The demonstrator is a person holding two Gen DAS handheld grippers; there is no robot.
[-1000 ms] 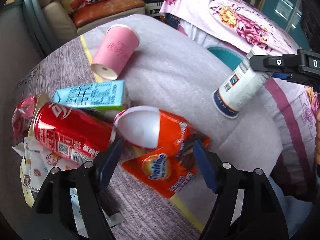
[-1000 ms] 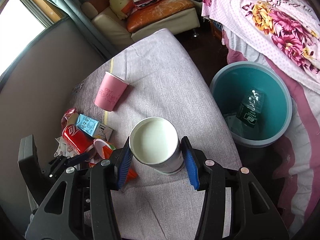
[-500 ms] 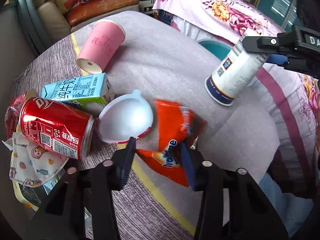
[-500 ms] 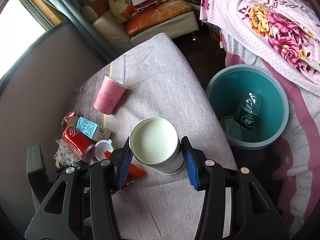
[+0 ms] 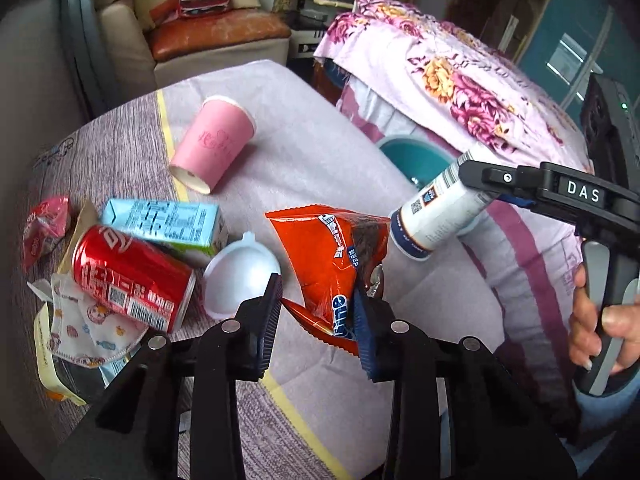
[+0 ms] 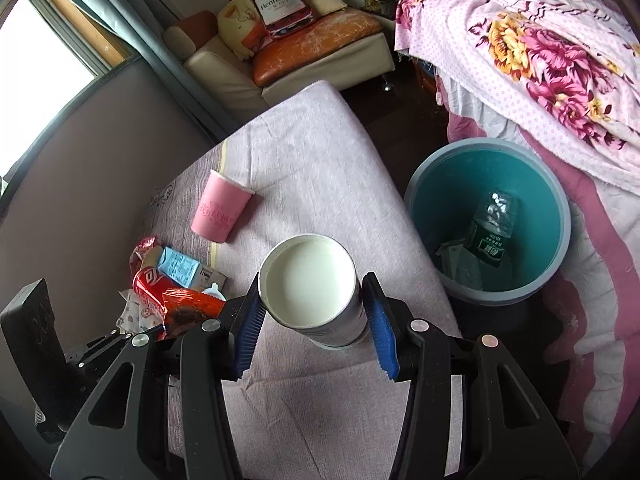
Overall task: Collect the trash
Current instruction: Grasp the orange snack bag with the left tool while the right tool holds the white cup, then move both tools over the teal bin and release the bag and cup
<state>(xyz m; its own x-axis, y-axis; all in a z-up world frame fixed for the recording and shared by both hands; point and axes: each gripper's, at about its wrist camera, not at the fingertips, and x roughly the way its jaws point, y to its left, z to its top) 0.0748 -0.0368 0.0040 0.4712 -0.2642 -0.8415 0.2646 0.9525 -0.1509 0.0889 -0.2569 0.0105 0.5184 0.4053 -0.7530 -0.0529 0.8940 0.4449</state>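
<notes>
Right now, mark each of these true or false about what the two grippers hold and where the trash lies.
1. The right gripper holds a white paper cup. True.
2. The left gripper has closed on the red can. False: its jaws have just been closing on the orange snack bag; the red can lies on the table.
3. The teal bin holds a plastic bottle. True.
4. The pink cup stands upright. False: the pink cup lies on its side.
5. The blue carton is in the bin. False: the blue carton lies beside the can.
</notes>
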